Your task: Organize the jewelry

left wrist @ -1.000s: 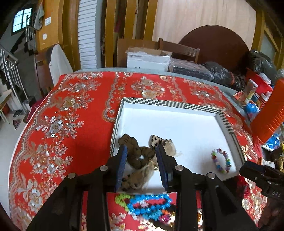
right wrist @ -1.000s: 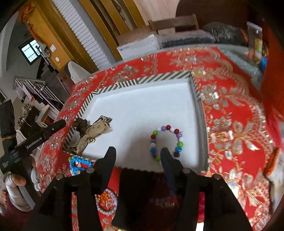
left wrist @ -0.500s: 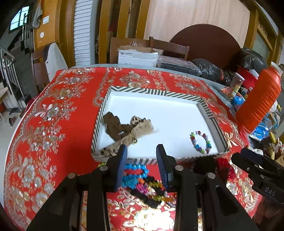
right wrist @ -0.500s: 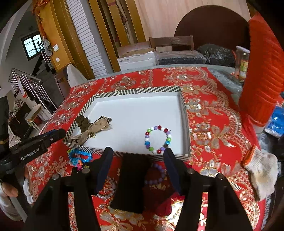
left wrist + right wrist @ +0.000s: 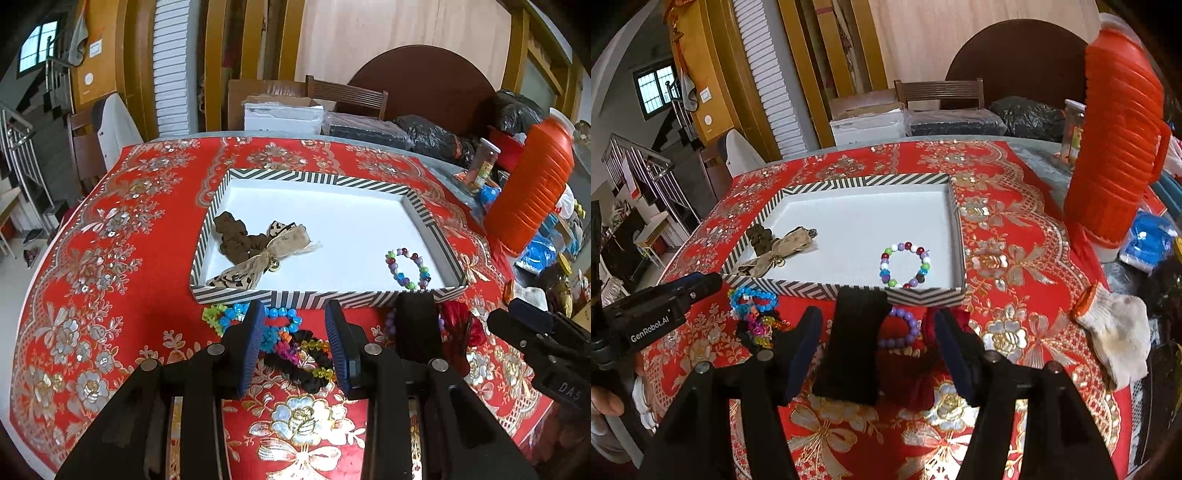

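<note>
A striped tray [image 5: 317, 297] [image 5: 849, 181] with a white floor holds a brown scrunchie with a tan bow [image 5: 255, 245] [image 5: 775, 247] at its left and a multicoloured bead bracelet [image 5: 408, 267] [image 5: 905, 264] at its right. In front of the tray lie a blue and green bead bracelet [image 5: 236, 317] [image 5: 751, 299], dark beaded bands [image 5: 306, 360] [image 5: 761, 330], a black band [image 5: 417, 328] [image 5: 853, 343] and a purple bead bracelet [image 5: 905, 328]. My left gripper [image 5: 295, 345] is open and empty above the beaded bands. My right gripper [image 5: 877, 350] is open and empty around the black band and purple bracelet.
A tall orange jug [image 5: 528, 192] [image 5: 1115, 147] stands right of the tray. A white work glove [image 5: 1115, 332] lies at the right. Boxes [image 5: 282, 118] and black bags [image 5: 432, 138] line the table's far edge. A jar [image 5: 482, 162] stands by the jug.
Both grippers have drawn back from over the tray to the table in front of it. The bow and the bead bracelet stay in the tray.
</note>
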A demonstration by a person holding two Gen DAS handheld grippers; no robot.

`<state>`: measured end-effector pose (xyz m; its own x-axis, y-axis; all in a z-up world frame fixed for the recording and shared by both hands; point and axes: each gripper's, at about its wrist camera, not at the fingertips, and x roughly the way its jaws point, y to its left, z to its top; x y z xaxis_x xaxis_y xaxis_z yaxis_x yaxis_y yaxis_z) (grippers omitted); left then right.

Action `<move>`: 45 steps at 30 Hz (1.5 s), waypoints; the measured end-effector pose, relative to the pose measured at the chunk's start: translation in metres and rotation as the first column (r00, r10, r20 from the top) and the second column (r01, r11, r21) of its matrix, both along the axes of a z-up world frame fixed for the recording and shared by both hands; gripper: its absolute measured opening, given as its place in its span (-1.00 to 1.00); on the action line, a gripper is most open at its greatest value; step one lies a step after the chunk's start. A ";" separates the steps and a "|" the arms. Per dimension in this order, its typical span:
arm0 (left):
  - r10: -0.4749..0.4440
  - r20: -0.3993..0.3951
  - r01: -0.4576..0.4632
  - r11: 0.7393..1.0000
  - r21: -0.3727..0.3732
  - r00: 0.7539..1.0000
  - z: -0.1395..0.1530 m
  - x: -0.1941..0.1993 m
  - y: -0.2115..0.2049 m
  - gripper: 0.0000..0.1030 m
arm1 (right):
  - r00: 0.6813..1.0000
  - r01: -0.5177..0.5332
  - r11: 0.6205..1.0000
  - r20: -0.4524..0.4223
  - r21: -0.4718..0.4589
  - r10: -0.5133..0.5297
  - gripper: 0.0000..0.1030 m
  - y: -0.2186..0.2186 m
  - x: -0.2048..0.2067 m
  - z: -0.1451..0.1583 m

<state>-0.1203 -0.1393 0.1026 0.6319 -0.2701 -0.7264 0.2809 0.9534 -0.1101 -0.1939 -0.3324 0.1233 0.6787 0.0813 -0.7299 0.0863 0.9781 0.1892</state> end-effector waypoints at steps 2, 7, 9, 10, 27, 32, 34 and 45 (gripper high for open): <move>-0.001 0.006 0.001 1.000 0.005 1.000 0.001 -0.003 0.000 -0.46 | 1.000 -0.002 1.000 0.002 -0.001 0.002 0.28 0.000 -0.004 0.001; -0.013 0.012 0.013 1.000 0.014 1.000 0.001 -0.010 -0.002 -0.46 | 1.000 -0.011 1.000 0.001 -0.001 0.011 0.30 0.001 -0.011 0.002; -0.021 0.007 0.021 1.000 0.011 1.000 0.001 -0.012 -0.002 -0.46 | 1.000 -0.012 1.000 -0.001 -0.001 0.012 0.30 0.000 -0.014 0.002; -0.023 0.006 0.023 1.000 0.009 1.000 0.001 -0.013 -0.002 -0.46 | 1.000 -0.013 1.000 -0.001 -0.001 0.013 0.30 0.000 -0.016 0.002; 0.048 -0.116 -0.057 0.996 -0.069 0.992 -0.026 -0.003 0.050 -0.46 | 0.996 -0.030 0.998 -0.085 0.055 0.035 0.31 -0.009 -0.023 -0.033; -0.001 -0.169 -0.021 0.991 -0.132 0.986 -0.035 -0.005 0.055 -0.46 | 0.992 -0.067 0.996 -0.102 0.056 0.072 0.31 0.004 -0.002 -0.040; -0.035 -0.184 0.008 0.989 -0.146 0.982 -0.037 -0.007 0.052 -0.46 | 0.990 -0.071 0.996 -0.118 0.054 0.077 0.31 0.008 0.006 -0.044; -0.019 -0.298 -0.073 0.952 -0.297 0.954 -0.047 0.014 0.058 -0.46 | 0.983 -0.104 0.993 -0.148 0.047 0.110 0.31 0.023 0.038 -0.057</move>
